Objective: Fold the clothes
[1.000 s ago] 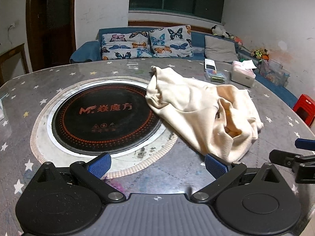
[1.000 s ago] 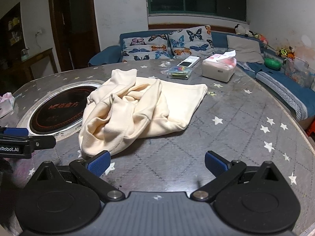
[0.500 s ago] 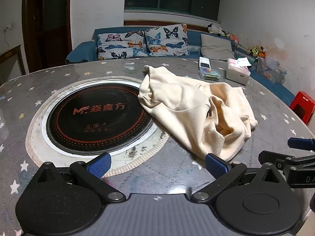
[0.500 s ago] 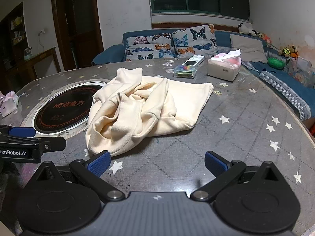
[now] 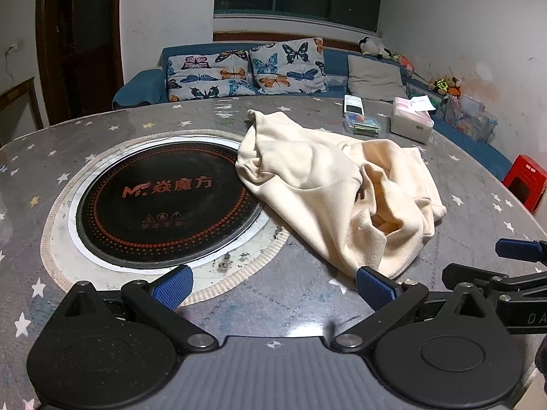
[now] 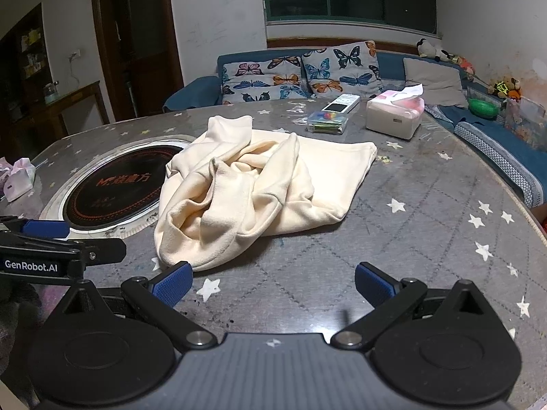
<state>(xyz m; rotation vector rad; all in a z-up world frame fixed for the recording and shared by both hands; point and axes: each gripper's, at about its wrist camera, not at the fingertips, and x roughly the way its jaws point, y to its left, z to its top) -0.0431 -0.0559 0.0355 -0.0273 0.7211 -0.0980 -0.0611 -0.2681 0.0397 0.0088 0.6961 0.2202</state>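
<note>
A cream garment [image 5: 328, 184] lies crumpled on the grey star-patterned table, its far edge resting on the black round cooktop [image 5: 164, 201]. It also shows in the right wrist view [image 6: 253, 184]. My left gripper [image 5: 273, 288] is open and empty, just short of the garment's near hem. My right gripper [image 6: 273, 287] is open and empty, with its left pad close to the garment's near corner. Each gripper shows at the edge of the other's view.
A tissue box [image 6: 395, 118], a remote [image 6: 342, 103] and a small clear box [image 6: 326, 122] stand at the table's far side. A tissue pack [image 6: 18, 177] lies at the left. A blue sofa with butterfly cushions [image 5: 246, 68] is behind the table. A red stool [image 5: 524, 181] is at the right.
Both grippers have drawn back and risen a little from the table, so the garment sits farther away in both views. The garment has not moved.
</note>
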